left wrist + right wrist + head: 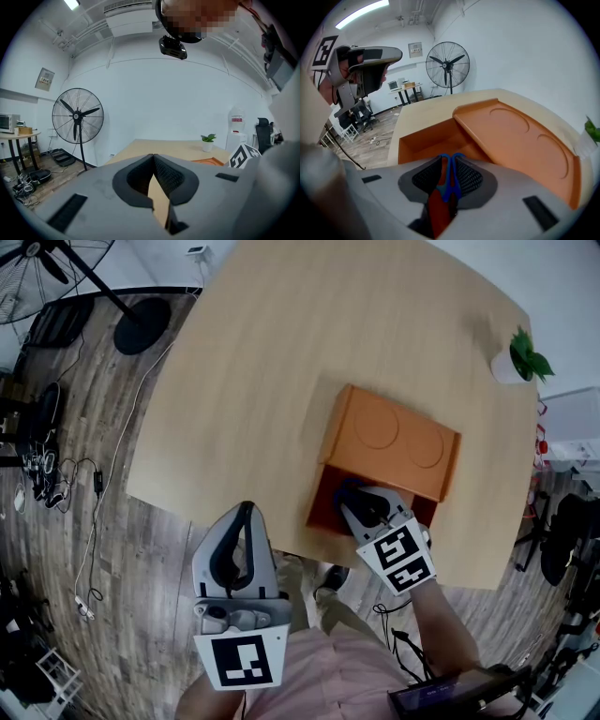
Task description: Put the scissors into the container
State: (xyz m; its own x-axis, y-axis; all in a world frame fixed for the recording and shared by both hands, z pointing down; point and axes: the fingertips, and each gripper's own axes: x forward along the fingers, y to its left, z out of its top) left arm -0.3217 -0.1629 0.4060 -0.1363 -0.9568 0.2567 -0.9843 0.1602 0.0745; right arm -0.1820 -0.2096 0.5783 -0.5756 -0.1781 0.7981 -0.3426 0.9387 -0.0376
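Two tools: my left tool (246, 514) hangs at 7 o'clock, just off the table (281, 362) edge, jaws together with nothing between them.
Right tool (449, 158): at 5 o'clock, clamped on the blue scissors (446, 185).
Scissors: I see them in the jaws, above the open near end of the orange container (322, 507).
Lid (389, 439): covers the container's far part.
Potted plant (518, 357): 2 o'clock, well apart.
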